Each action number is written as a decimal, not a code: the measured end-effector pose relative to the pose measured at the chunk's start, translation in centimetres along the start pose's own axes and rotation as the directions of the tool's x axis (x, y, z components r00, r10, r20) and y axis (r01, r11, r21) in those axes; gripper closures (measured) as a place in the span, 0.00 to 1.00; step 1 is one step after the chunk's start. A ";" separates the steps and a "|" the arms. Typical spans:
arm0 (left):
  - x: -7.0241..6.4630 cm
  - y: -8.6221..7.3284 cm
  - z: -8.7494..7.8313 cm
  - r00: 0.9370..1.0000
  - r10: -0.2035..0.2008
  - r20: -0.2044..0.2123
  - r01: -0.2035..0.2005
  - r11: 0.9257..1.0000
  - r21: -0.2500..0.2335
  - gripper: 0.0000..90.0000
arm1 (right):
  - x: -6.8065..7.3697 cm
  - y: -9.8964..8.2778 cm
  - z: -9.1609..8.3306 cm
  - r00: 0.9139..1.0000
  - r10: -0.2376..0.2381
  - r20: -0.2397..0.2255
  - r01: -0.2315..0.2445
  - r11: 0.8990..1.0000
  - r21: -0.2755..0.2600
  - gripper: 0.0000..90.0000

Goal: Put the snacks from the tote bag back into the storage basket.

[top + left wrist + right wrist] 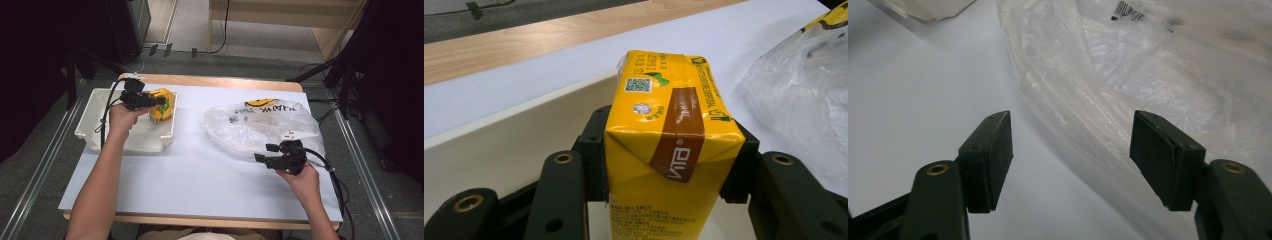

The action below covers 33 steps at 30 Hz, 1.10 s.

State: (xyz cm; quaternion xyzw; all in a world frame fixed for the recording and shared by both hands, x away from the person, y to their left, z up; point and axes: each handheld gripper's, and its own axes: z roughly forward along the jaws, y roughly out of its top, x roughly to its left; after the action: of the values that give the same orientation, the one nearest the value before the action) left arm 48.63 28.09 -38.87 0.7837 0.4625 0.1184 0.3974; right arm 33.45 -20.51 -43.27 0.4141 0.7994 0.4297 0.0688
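Note:
A yellow drink carton (161, 105) with a brown stripe sits between the jaws of my left gripper (159, 101), over the right end of a white tray (95, 125). In the left gripper view both pads press on the carton's (669, 145) sides, so my left gripper (669, 165) is shut on it. A clear plastic bag (260, 125) with a yellow print lies on the white table right of the tray. My right gripper (263, 153) stands open at the bag's near edge. In the right gripper view the bag (1128, 85) lies just past the empty jaws of my right gripper (1071, 160).
The white table sheet (200, 180) spreads between the tray and the bag. A wooden table edge (210, 80) runs along the back. Cables trail from both grippers, and dark stands rise at the far left and right.

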 end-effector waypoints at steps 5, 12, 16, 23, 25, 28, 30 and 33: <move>0.2 -0.3 0.4 1.000 -0.002 -0.002 0.002 1.000 -0.007 0.58 | 0.0 0.0 -0.1 1.000 0.001 0.000 -0.001 1.000 -0.001 0.38; -0.2 -0.7 0.2 0.999 0.041 -0.006 -0.041 0.999 0.010 0.58 | 0.0 -0.1 -0.1 1.000 -0.005 0.001 0.005 1.000 0.004 0.38; -0.7 -1.1 0.0 0.998 0.063 -0.015 -0.062 0.998 0.026 0.57 | 0.0 -0.1 -0.3 1.000 -0.004 0.006 0.004 1.000 0.001 0.38; -0.8 -2.0 -0.3 0.998 0.061 -0.019 -0.061 0.998 0.029 0.57 | -0.1 -0.2 -0.4 1.000 -0.003 0.008 0.003 1.000 -0.001 0.38; -0.7 -2.3 -0.5 0.997 0.070 -0.019 -0.070 0.997 0.036 0.57 | -0.1 -0.2 -0.5 1.000 -0.005 0.009 0.005 1.000 0.001 0.38; -0.9 -2.7 -0.6 0.997 0.079 -0.022 -0.078 0.996 0.036 0.57 | -0.1 -0.2 -0.5 1.000 -0.006 0.008 0.006 1.000 0.002 0.38; -1.0 -2.9 -0.7 0.996 0.082 -0.023 -0.081 0.996 0.040 0.56 | 0.0 -0.2 -0.5 1.000 -0.005 0.007 0.005 1.000 -0.001 0.38; -0.9 -3.0 -0.7 0.998 0.063 -0.021 -0.062 0.997 0.039 0.55 | -0.1 -0.2 -0.5 1.000 -0.008 0.006 0.008 1.000 0.001 0.38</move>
State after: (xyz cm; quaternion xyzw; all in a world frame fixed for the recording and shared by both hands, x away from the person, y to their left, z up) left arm 45.85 28.45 -40.42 0.8039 0.4441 0.1307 0.3734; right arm 33.16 -20.94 -43.17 0.4123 0.8009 0.4280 0.0727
